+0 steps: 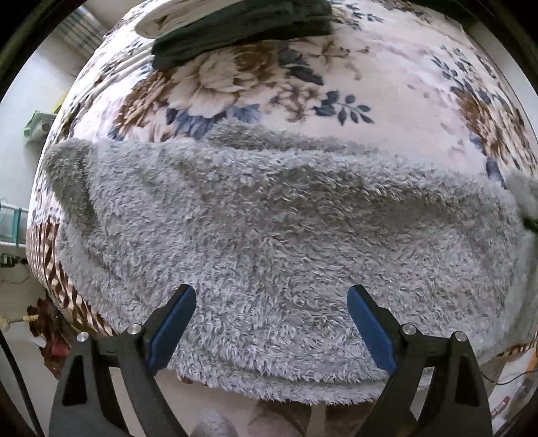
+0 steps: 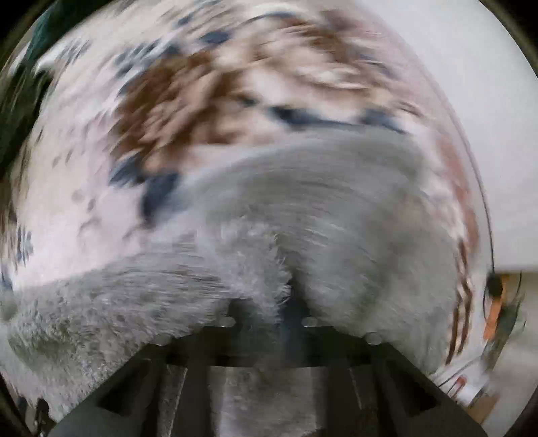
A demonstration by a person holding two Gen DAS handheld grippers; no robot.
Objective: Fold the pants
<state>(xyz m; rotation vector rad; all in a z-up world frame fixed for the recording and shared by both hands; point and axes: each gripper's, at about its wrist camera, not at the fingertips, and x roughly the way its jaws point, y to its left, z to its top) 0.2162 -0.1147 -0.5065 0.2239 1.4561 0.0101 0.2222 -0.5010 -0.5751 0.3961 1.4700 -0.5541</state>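
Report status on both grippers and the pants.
Left gripper open above grey fleece pants. Right gripper shut on pants fabric. Dark folded garment lies apart, not obstructing.

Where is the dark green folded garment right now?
In the left wrist view the dark green garment lies at the top edge, on the floral blanket, beyond the grey pants and apart from them.

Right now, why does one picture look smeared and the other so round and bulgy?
Right wrist view: motion blur streaks the floral blanket and the grey fleece pants. Left wrist view: sharp, with soft even light, but the fisheye lens bends the pants into a dome and darkens the corners.
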